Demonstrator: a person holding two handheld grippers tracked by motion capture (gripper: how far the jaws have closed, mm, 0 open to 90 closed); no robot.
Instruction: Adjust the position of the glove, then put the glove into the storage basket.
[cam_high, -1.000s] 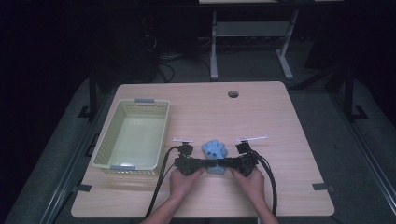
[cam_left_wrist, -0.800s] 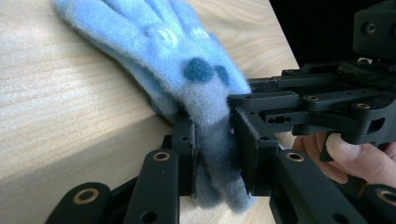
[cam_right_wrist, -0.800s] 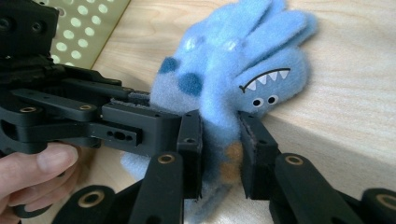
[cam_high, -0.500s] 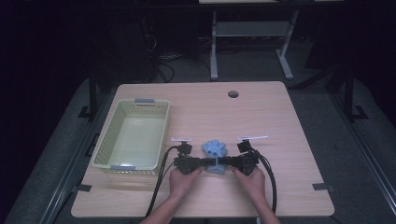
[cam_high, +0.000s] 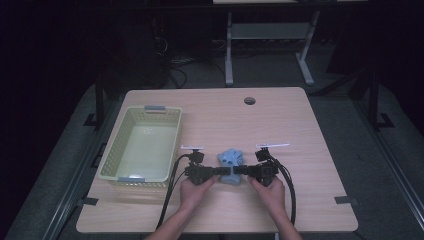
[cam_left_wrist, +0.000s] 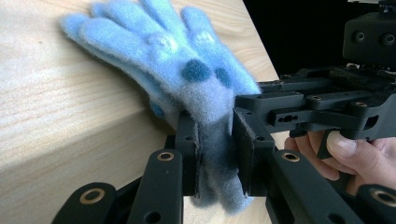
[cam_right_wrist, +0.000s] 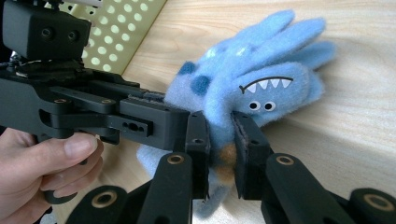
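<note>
From above, the fuzzy blue gloves (cam_high: 230, 161) lie on the table (cam_high: 300, 125) beside the basket (cam_high: 112, 167), while each gripper view shows left gripper (cam_left_wrist: 215, 149) and right gripper (cam_right_wrist: 220, 154) clamped on soft, light, easily stretched cuffs.

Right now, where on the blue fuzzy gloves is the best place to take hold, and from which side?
At the cuff end, one gripper from each side. The gloves lie flat on the table with fingers pointing away from the person, leaving the narrow cuff nearest. The left gripper and right gripper are each shut on that cuff, meeting from opposite sides; the thin fleece bunches easily between the jaws.
</note>
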